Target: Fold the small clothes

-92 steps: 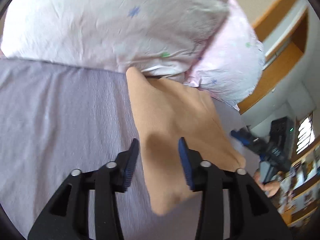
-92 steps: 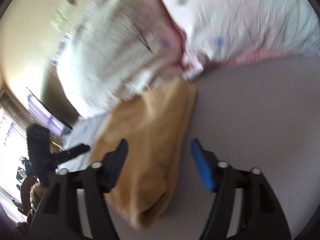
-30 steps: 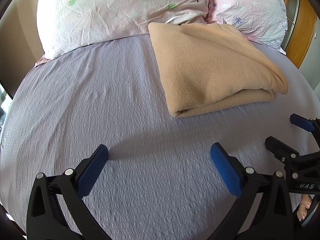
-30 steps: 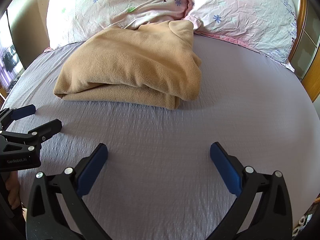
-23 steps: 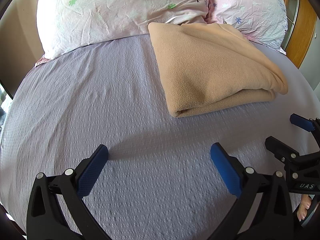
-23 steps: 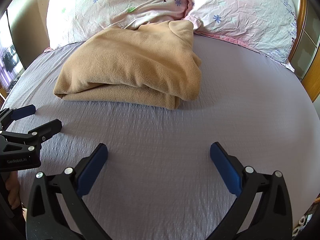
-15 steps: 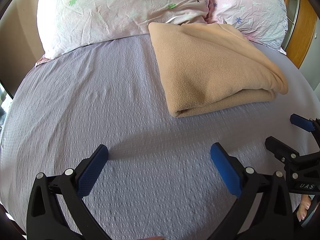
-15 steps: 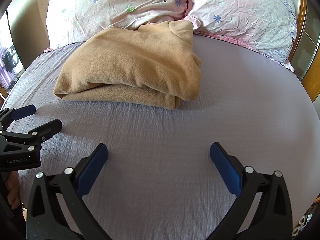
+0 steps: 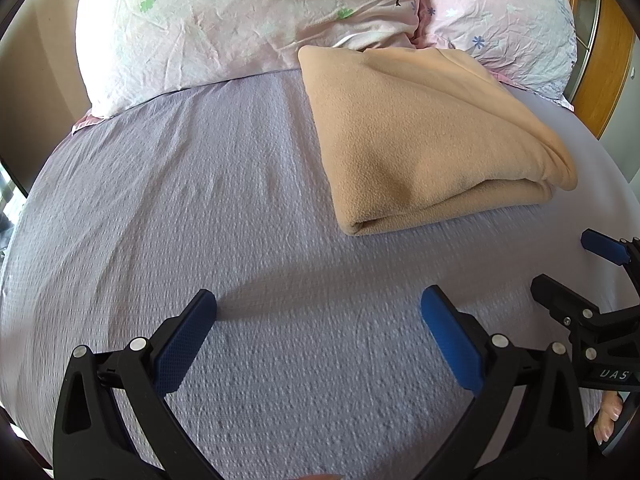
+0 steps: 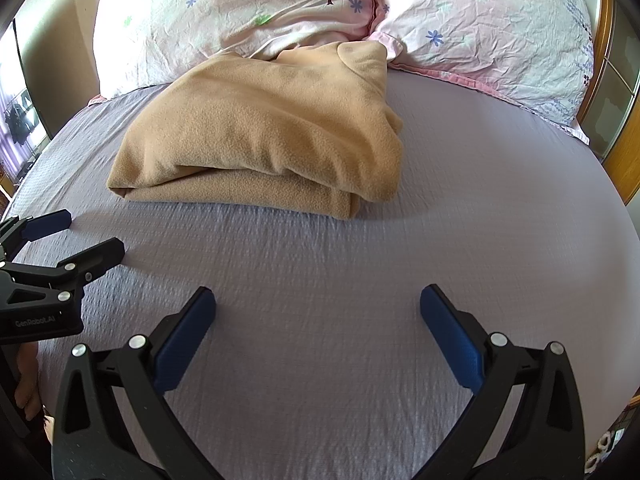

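A tan fleece garment [image 9: 424, 136] lies folded in a thick rectangle on the lilac bed sheet [image 9: 180, 200], its far end against the pillows. It also shows in the right wrist view [image 10: 272, 136]. My left gripper [image 9: 318, 304] is open and empty, low over the sheet, well short of the garment. My right gripper [image 10: 318, 300] is open and empty too, over bare sheet in front of the garment. Each gripper shows at the edge of the other's view: the right gripper [image 9: 576, 272] and the left gripper [image 10: 80, 240].
Two pale floral pillows [image 9: 240, 16] [image 10: 492, 20] lie along the head of the bed. A wooden headboard or frame [image 9: 608, 56] stands at the far right. The bed edge curves away on both sides.
About three seconds ago both grippers were close over the garment by the pillows. Both have pulled back and opened wide. In the last second nothing has moved.
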